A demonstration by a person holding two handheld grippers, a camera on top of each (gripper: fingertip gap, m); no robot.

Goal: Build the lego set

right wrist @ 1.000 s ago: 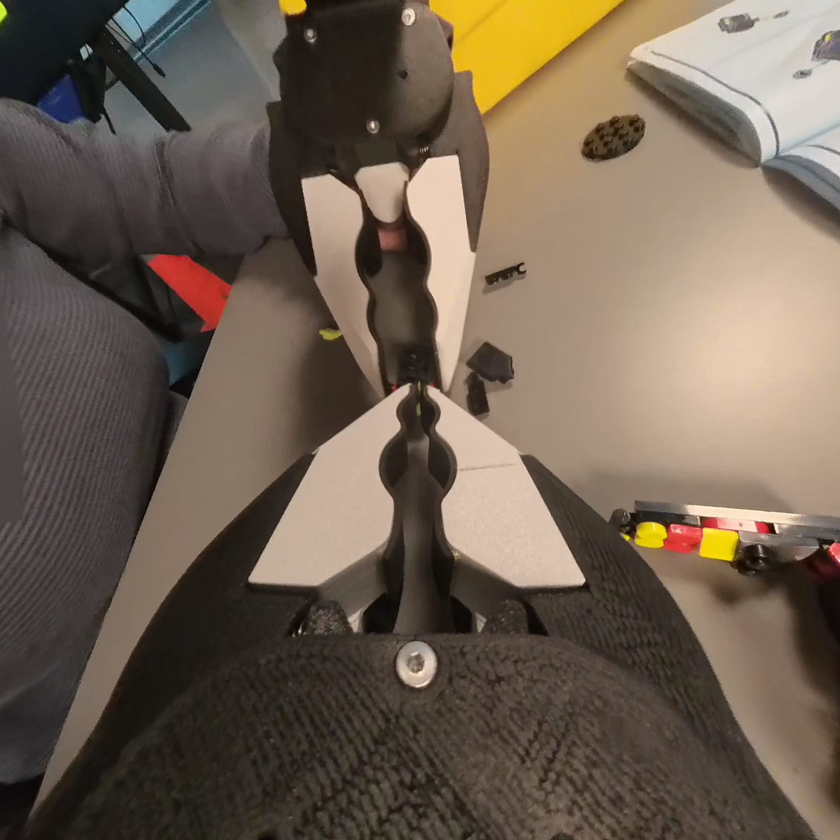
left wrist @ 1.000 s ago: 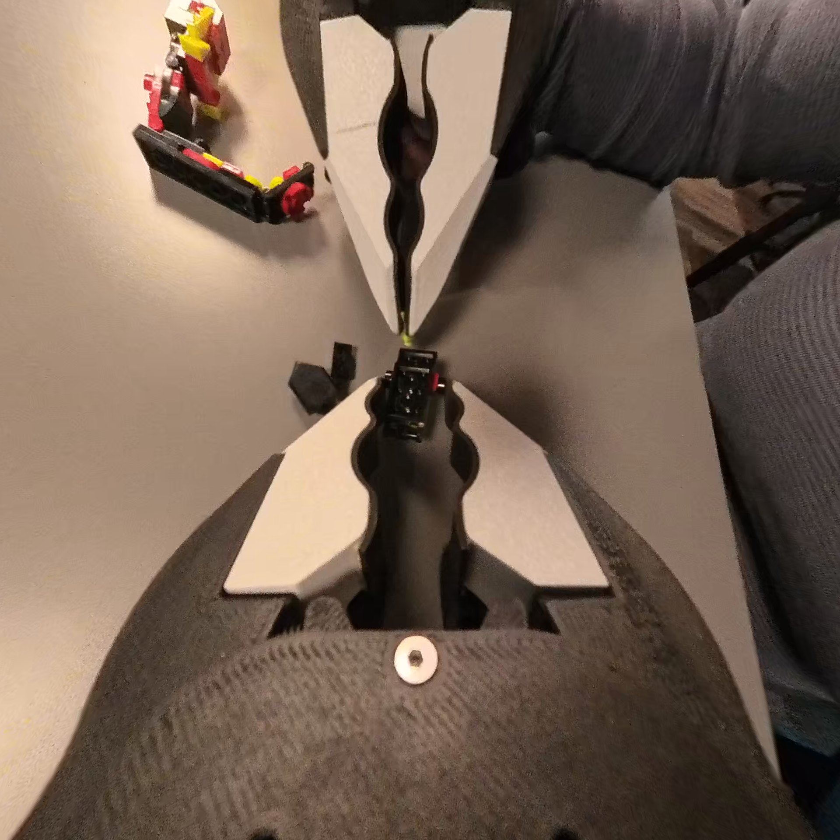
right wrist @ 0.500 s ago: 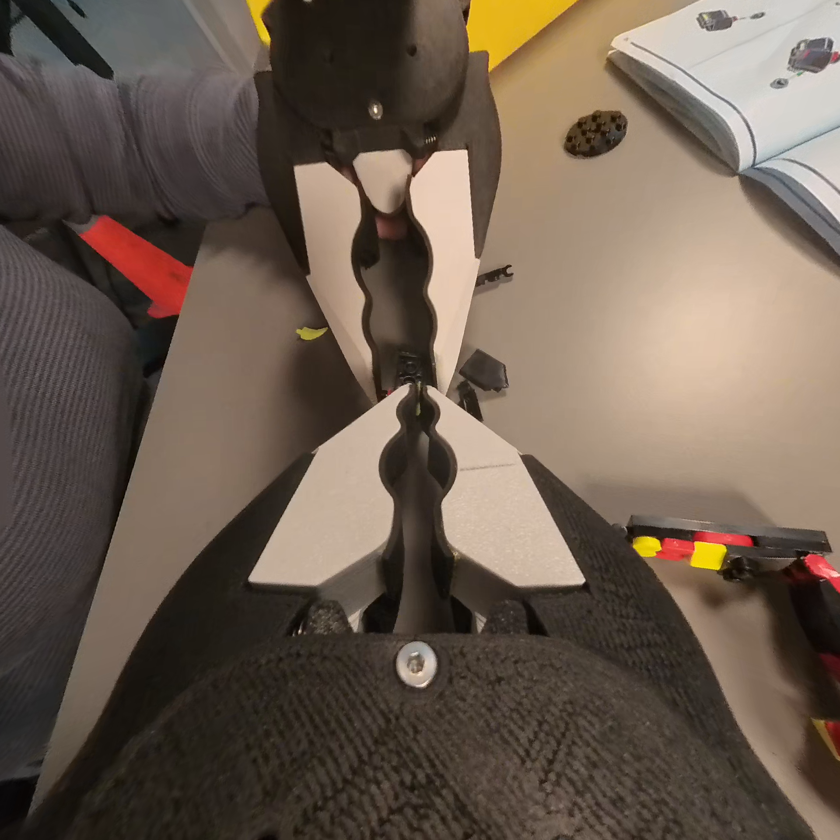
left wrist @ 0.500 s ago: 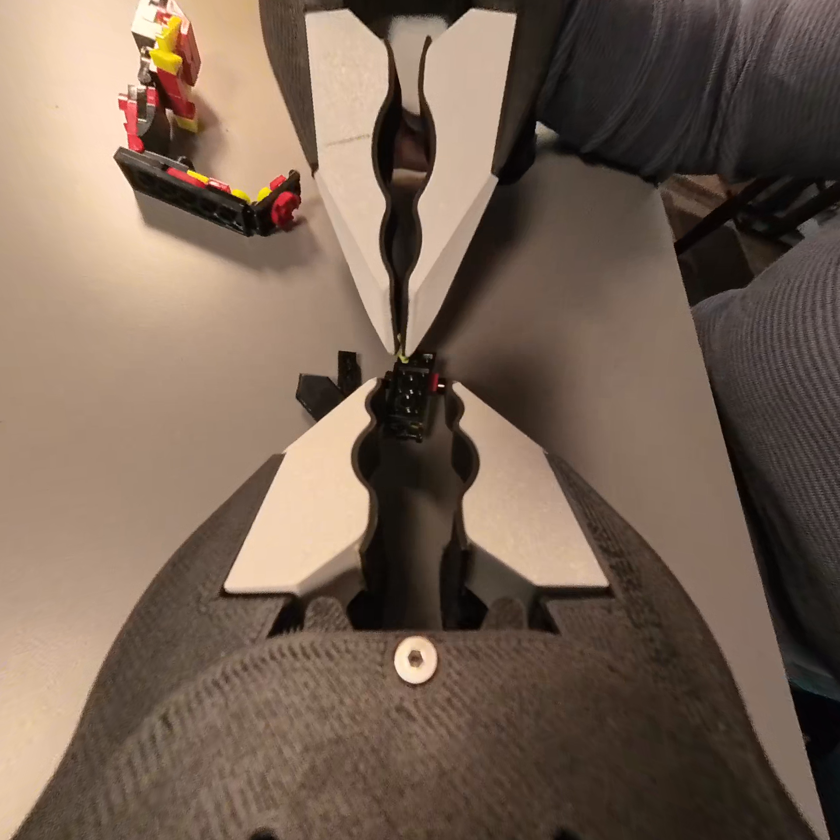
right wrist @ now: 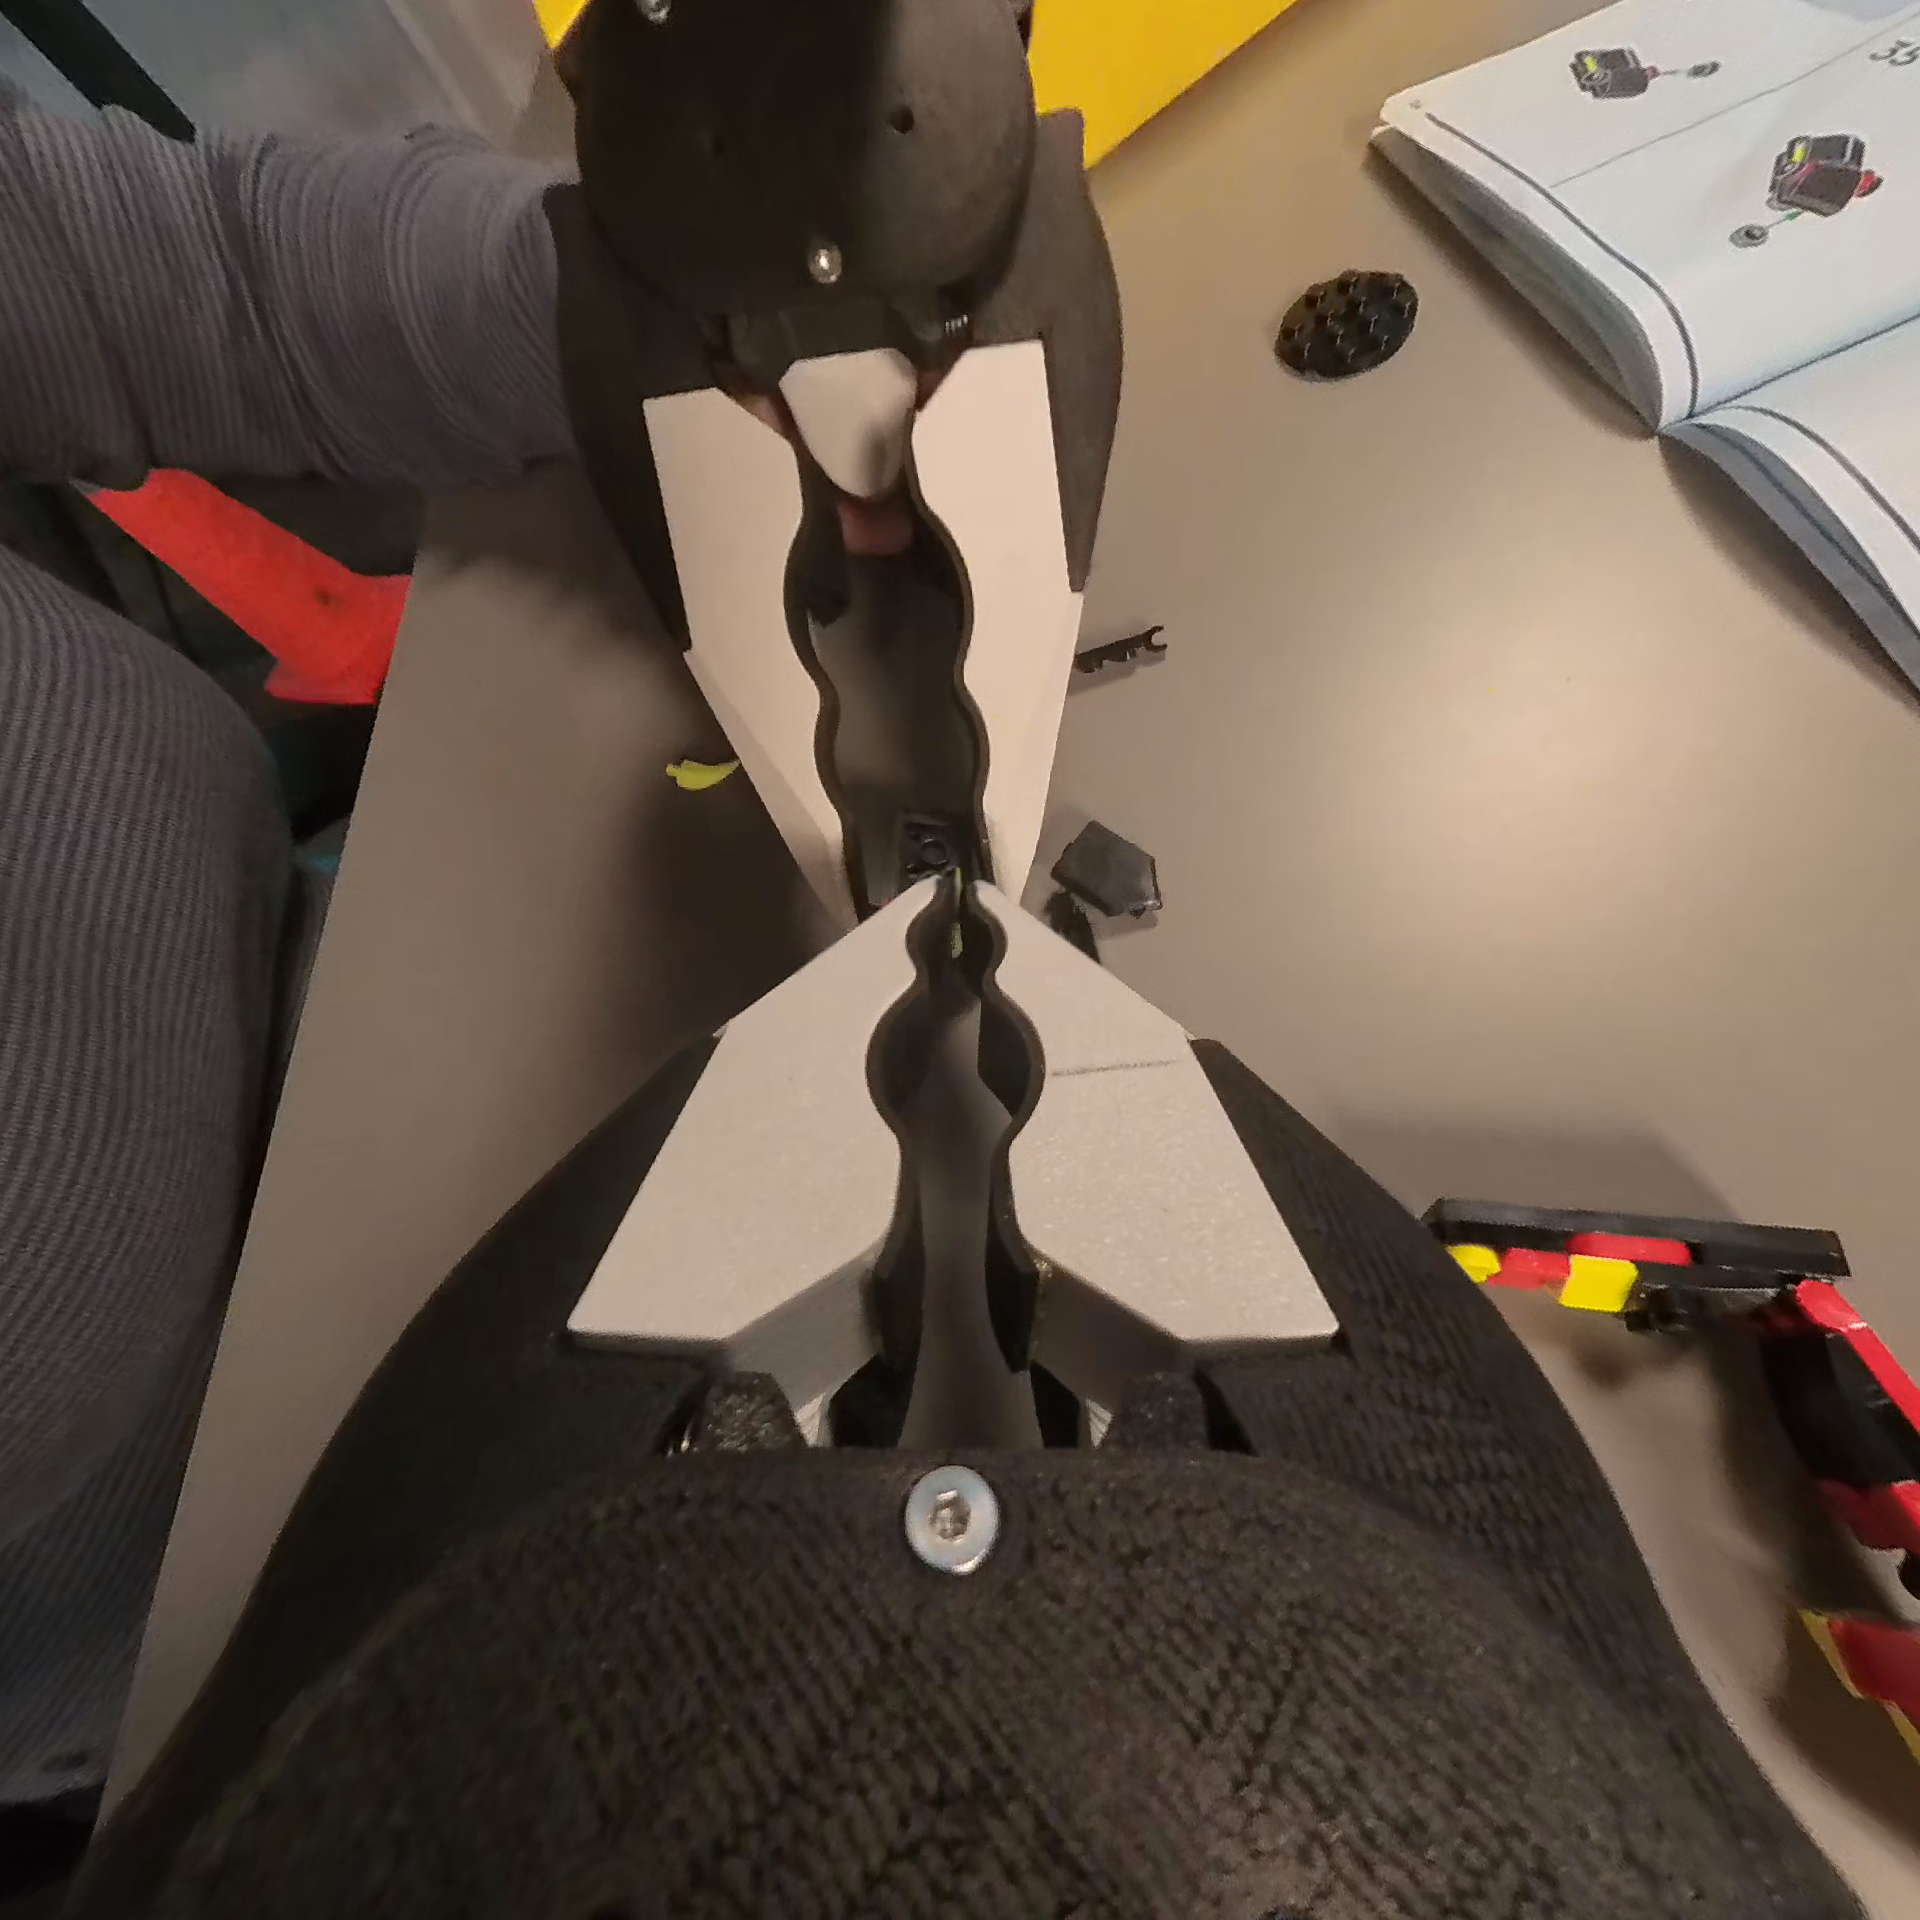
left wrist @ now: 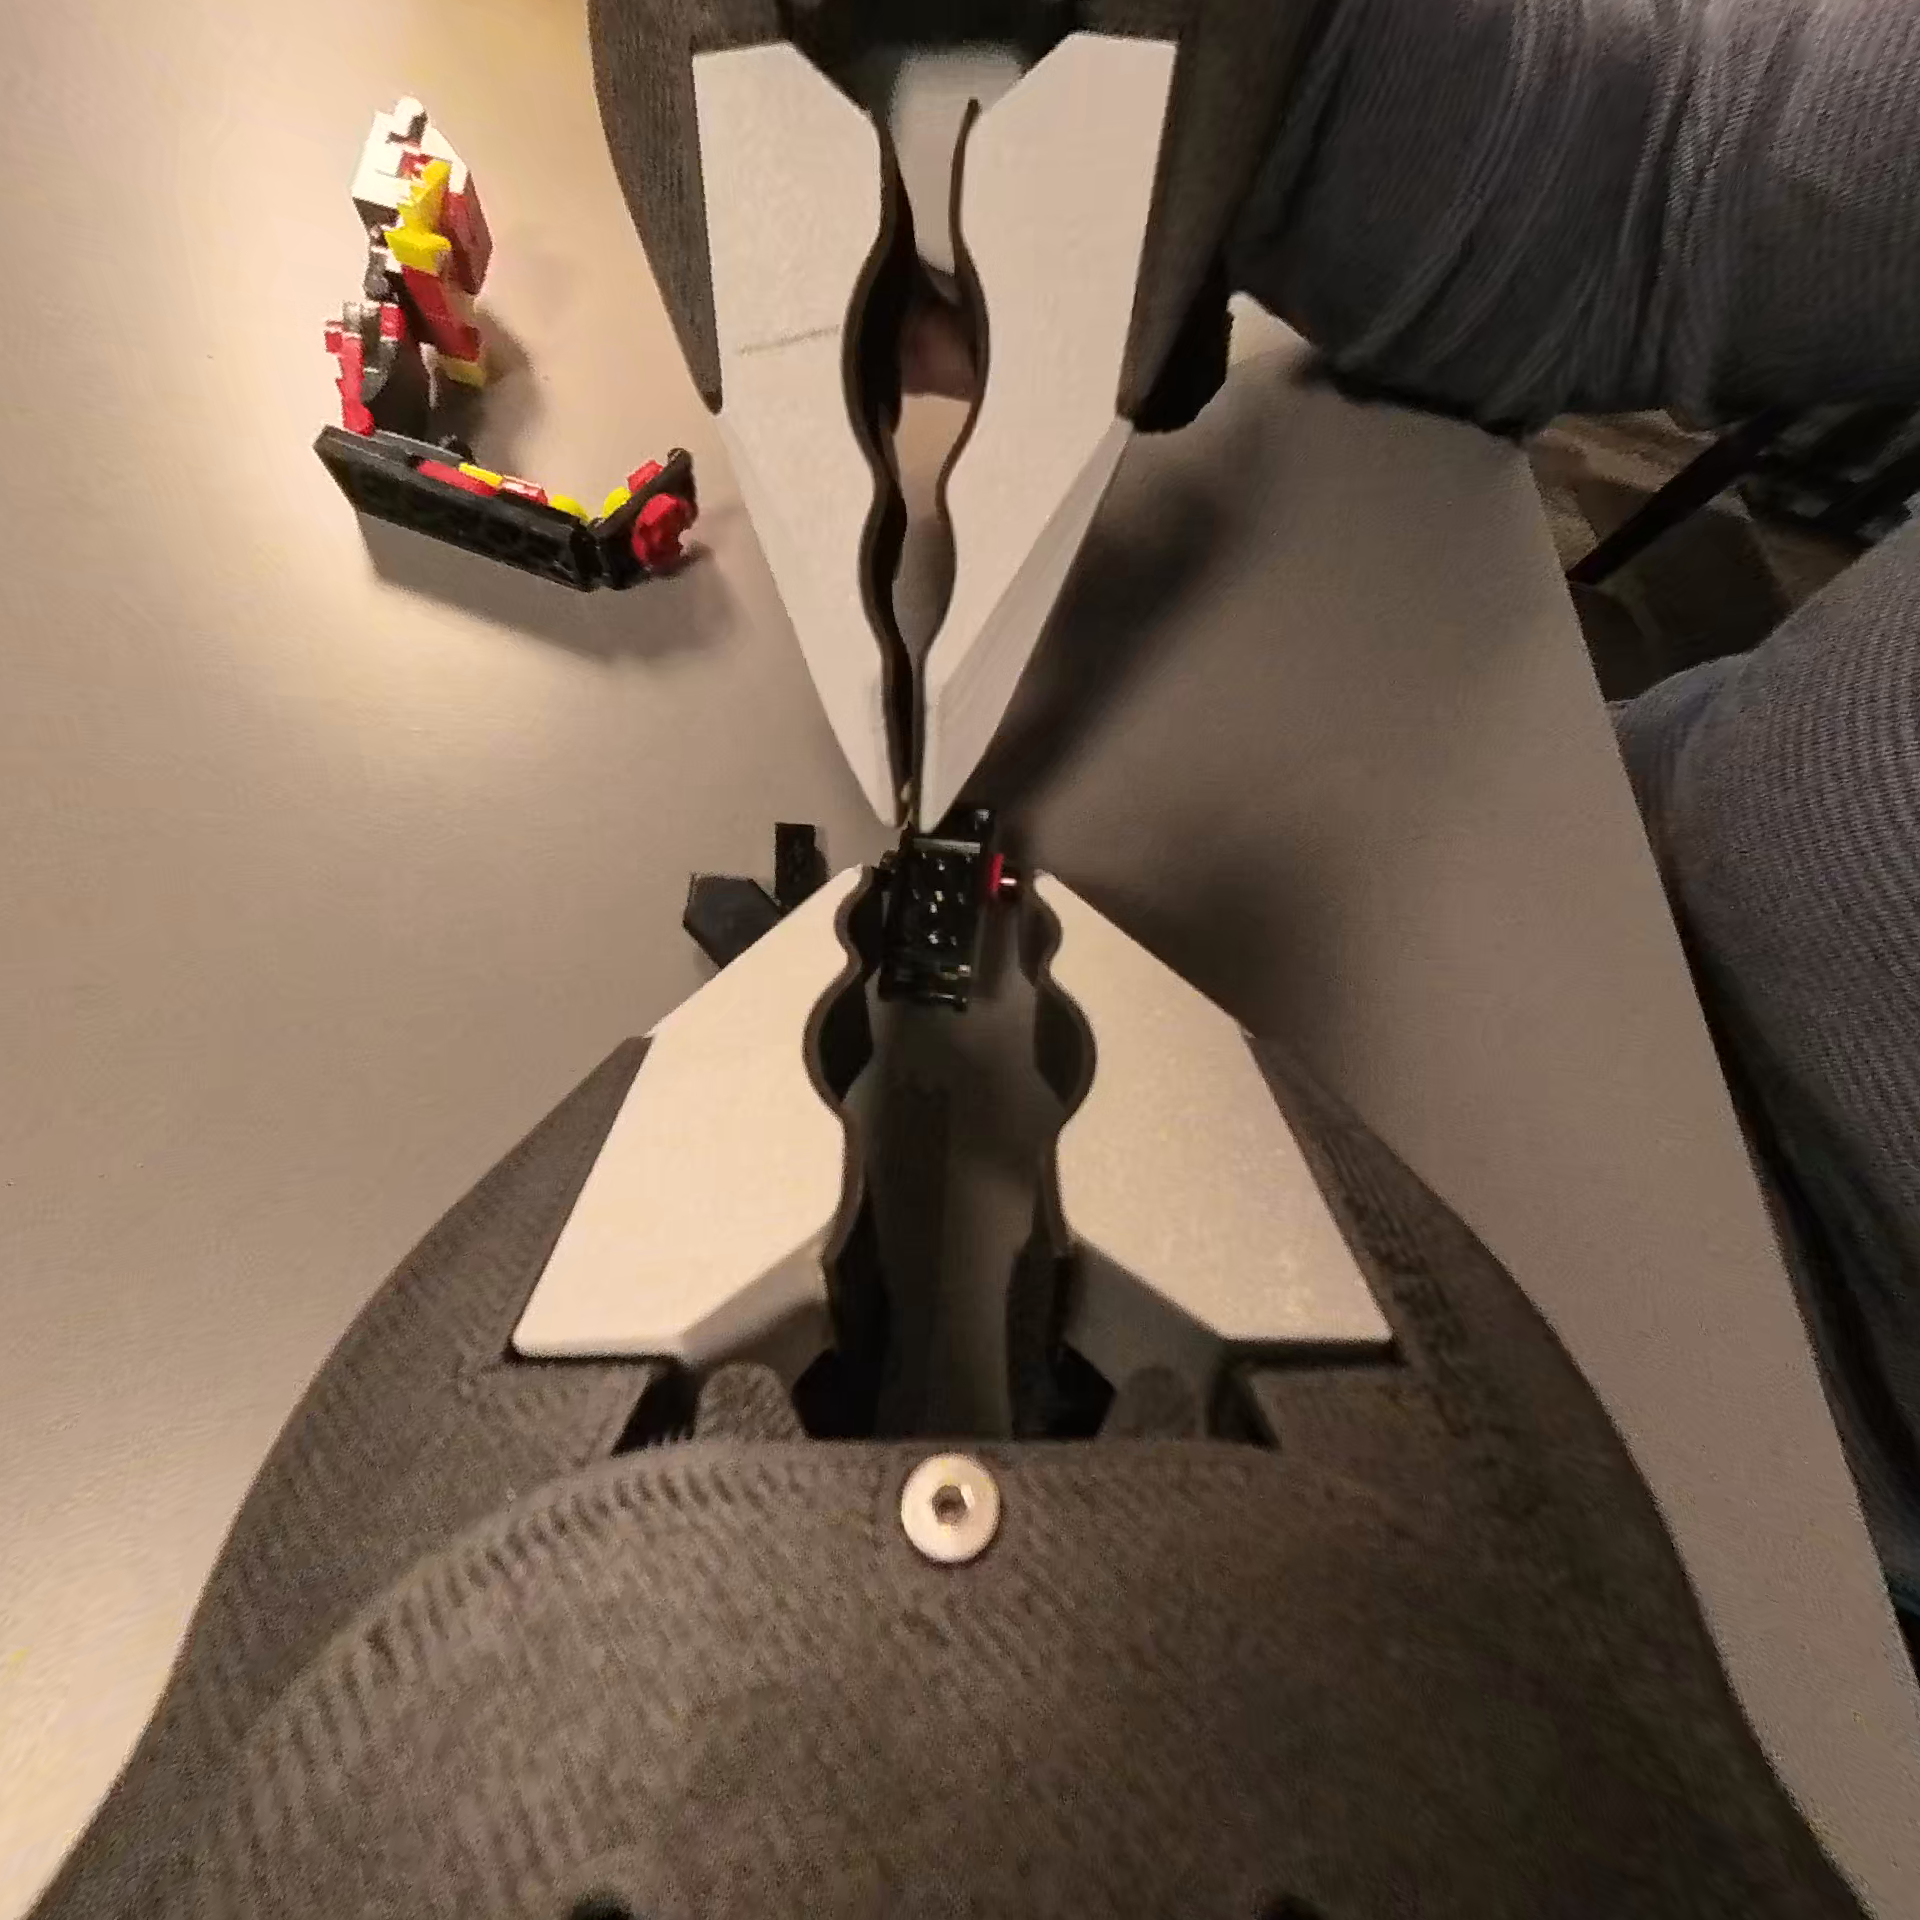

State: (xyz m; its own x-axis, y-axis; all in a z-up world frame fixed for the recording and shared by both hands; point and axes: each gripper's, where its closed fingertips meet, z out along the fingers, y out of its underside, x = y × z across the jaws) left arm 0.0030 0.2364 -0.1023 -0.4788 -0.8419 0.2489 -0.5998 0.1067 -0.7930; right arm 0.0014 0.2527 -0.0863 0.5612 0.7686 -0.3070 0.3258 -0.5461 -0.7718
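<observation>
two grippers meet: my left gripper (left wrist: 940, 883) grips the black lego block (left wrist: 933, 920); my right gripper (right wrist: 954, 894), pinching a tiny yellow-green piece (right wrist: 954, 928), has now touched the block's end (joining looks close).

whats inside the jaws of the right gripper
A thin yellow-green piece is pinched at the tips of the right gripper. Only a sliver shows; the rest is covered by the jaws, so its shape is unclear.

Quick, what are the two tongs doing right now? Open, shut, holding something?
Left tongs: shut on a small black lego assembly.
Right tongs: shut on a thin yellow-green piece, tip against that assembly.
</observation>
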